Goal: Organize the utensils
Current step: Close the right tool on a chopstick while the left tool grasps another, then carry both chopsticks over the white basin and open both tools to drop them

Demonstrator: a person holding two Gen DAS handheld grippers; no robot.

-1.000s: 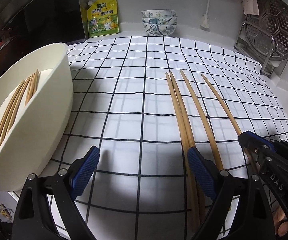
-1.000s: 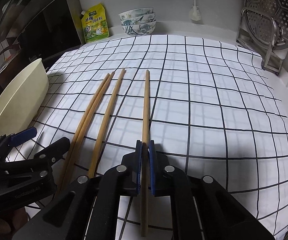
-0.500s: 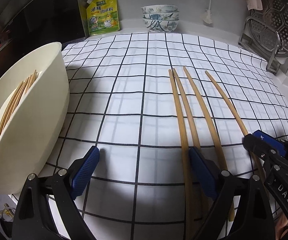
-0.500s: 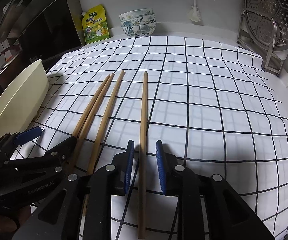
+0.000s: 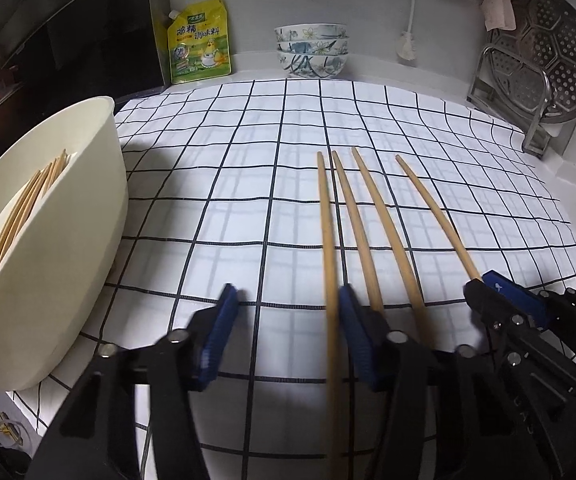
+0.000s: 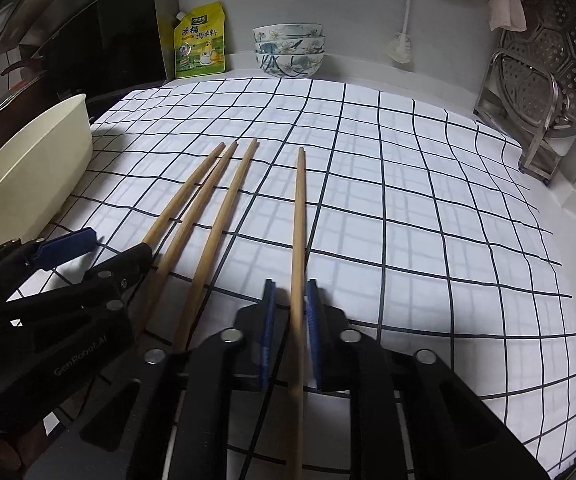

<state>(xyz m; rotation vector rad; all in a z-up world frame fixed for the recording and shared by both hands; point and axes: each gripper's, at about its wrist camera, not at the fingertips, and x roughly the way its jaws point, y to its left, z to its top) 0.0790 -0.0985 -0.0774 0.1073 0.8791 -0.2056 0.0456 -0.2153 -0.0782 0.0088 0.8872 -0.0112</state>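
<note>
While chopsticks (image 5: 362,232) crowd both grippers, bowls (image 5: 312,50) stand well apart.

Matt wooden chopsticks (image 5: 362,224), smooth cream plastic tub (image 5: 67,240), checked cloth (image 5: 227,184), perforated shiny metal steamer plate (image 5: 556,60)

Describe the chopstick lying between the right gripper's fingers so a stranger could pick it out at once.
Start at the black-and-white checked cloth covering the counter, where four wooden chopsticks lie roughly side by side. The one you want is the rightmost chopstick, running between the blue pads of the right gripper. It lies apart from the other three chopsticks, which are bunched closer to the cream tub.
</note>
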